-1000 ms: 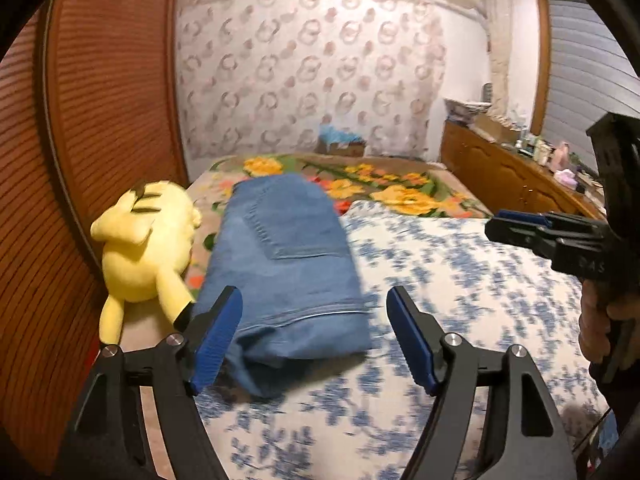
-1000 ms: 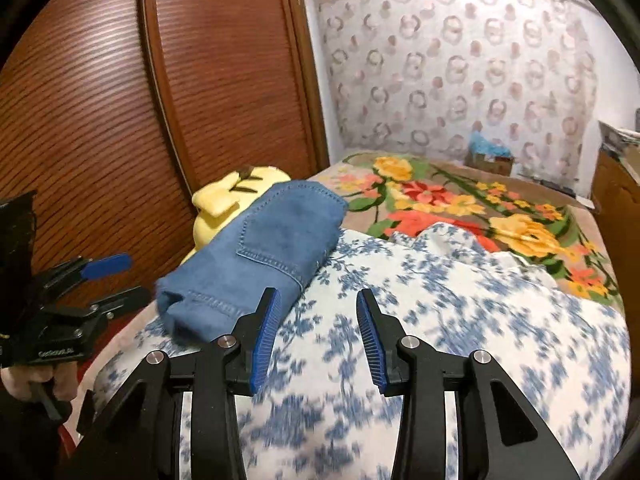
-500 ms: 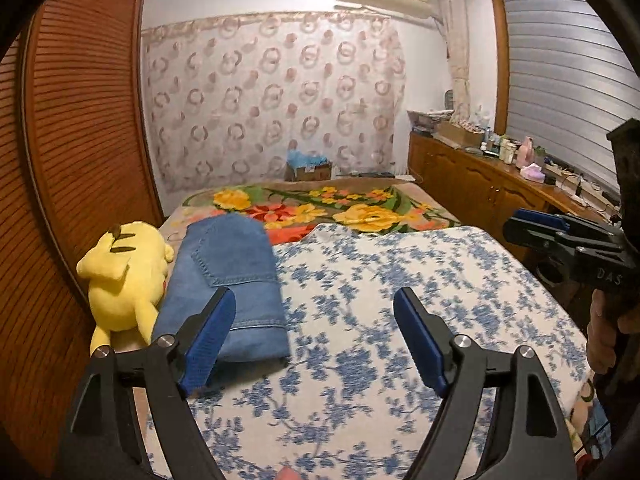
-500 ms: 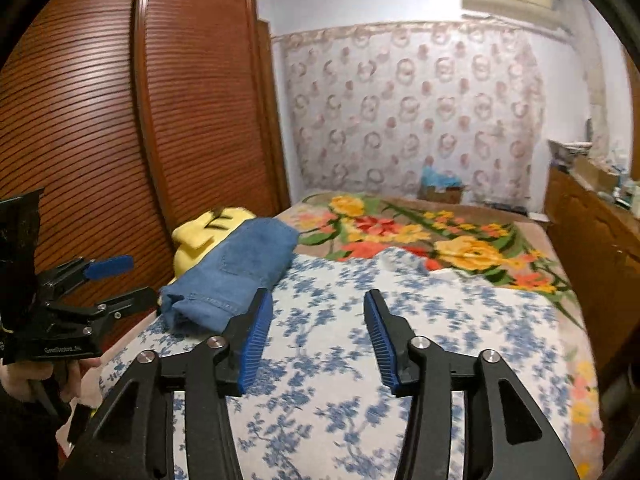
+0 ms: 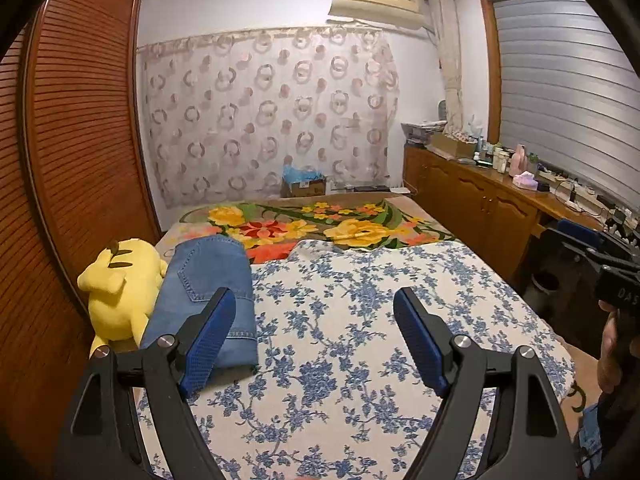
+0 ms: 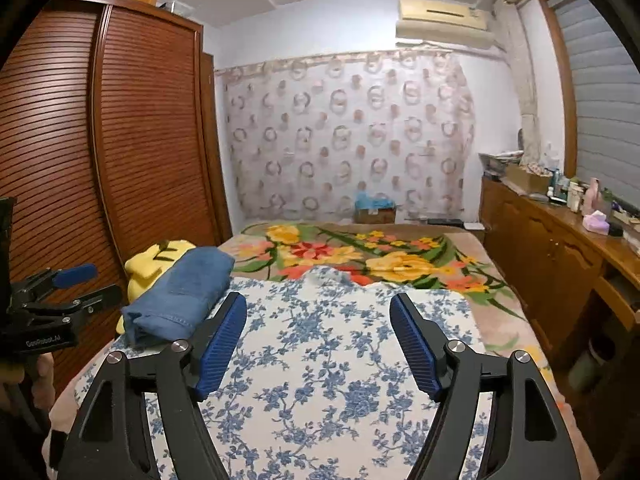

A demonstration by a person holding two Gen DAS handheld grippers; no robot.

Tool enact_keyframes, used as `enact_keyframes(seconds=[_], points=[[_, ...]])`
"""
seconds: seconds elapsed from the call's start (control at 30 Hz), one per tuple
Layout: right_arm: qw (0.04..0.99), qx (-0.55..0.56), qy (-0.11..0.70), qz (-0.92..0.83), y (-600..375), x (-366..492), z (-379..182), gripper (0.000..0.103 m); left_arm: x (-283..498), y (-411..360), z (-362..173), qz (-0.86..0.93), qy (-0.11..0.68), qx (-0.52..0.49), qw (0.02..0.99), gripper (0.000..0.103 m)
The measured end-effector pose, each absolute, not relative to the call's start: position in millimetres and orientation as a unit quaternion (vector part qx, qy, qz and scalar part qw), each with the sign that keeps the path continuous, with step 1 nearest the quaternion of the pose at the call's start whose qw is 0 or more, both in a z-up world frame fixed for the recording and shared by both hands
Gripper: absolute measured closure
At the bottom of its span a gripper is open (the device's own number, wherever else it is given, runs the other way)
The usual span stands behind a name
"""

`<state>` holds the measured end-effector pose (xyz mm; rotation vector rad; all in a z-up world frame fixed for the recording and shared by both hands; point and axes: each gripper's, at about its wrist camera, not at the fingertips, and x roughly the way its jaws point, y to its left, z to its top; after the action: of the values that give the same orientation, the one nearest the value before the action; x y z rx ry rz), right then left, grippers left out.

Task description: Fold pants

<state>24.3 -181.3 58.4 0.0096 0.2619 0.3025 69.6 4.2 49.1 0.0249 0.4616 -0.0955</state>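
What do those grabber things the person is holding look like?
Each one is black, with two arms spreading like a V. The left gripper and right gripper have bright blue, bumpy fingers, and little silver bolts at the joints. From the side, the left one carries small white lettering on its black body, and bare skin of the hand shows beneath it.

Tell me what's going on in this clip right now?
A person holds a gripper in each hand above a bed. The jeans lie folded on the blue-flowered sheet, beside a yellow plush toy. The left gripper and right gripper are both open, holding nothing and clear of the jeans. The folding looks finished.
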Motion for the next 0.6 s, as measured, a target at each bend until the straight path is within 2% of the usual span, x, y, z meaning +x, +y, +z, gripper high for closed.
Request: enact_keyframes(seconds=[0.6], points=[[0.982,0.008,0.13,0.137,-169.6,26.3,51.1,0.025,63.7,-1.6,53.1,-0.046,0.224,0.012,0.974,0.021]])
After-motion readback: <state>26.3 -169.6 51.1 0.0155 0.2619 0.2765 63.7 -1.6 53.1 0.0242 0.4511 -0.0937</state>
